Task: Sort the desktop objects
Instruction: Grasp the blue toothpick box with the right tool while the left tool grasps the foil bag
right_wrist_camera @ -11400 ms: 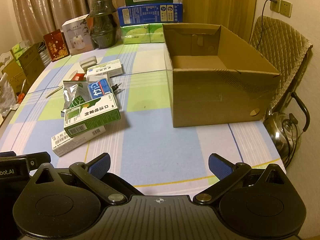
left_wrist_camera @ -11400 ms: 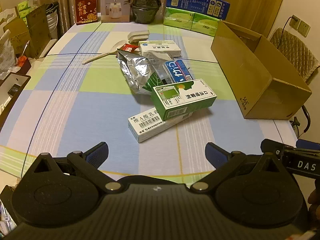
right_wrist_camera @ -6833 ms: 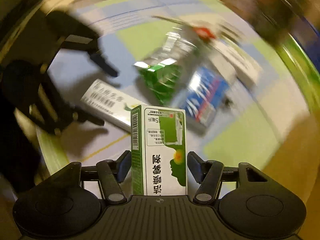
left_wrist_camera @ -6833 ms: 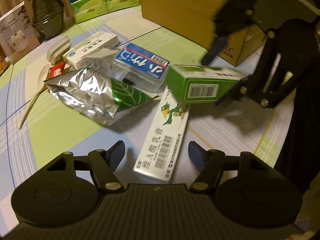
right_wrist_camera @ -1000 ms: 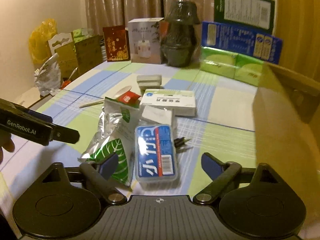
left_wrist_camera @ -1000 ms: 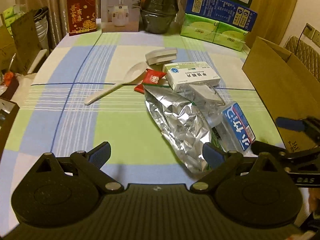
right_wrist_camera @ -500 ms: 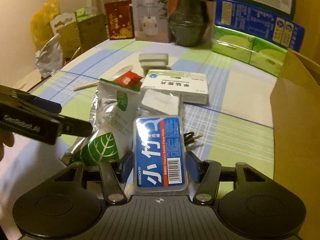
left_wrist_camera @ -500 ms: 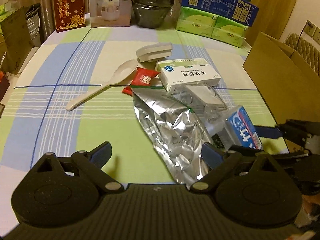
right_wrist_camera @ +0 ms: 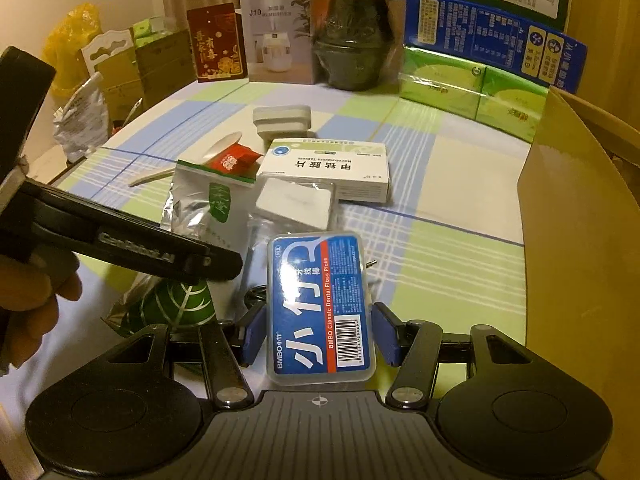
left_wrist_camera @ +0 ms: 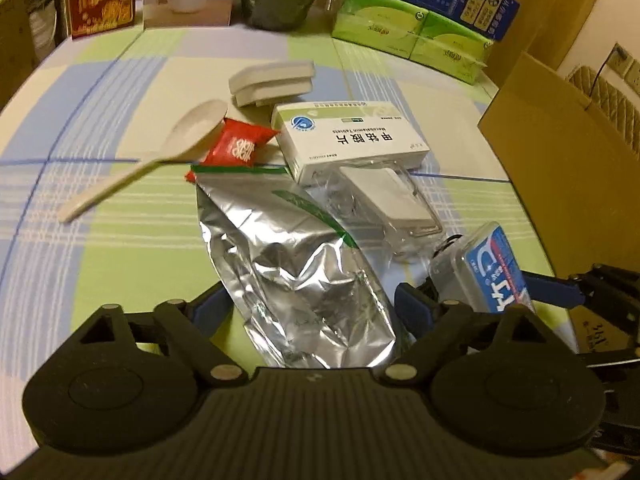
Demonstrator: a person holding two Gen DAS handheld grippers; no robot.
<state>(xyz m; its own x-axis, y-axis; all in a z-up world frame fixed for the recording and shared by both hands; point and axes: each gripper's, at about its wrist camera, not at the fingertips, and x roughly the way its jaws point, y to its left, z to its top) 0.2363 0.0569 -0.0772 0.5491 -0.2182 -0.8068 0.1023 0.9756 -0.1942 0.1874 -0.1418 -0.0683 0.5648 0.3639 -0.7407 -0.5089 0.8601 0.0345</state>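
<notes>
My right gripper [right_wrist_camera: 319, 334] has its blue pads pressed on both sides of the clear plastic floss pick box [right_wrist_camera: 321, 308] with the blue label, and the box looks lifted a bit off the checked tablecloth [right_wrist_camera: 440, 264], though I can't be sure. My left gripper [left_wrist_camera: 310, 308] has its jaws spread wide on either side of the crinkly silver foil bag [left_wrist_camera: 296, 272], and I can't tell if they touch it. Behind the bag lie a flat white pill box [left_wrist_camera: 352, 144], a small clear packet [left_wrist_camera: 384, 208], a red candy wrapper [left_wrist_camera: 238, 146] and a pale spoon [left_wrist_camera: 160, 156], and the big brown cardboard box [left_wrist_camera: 568, 168] stands to the right.
</notes>
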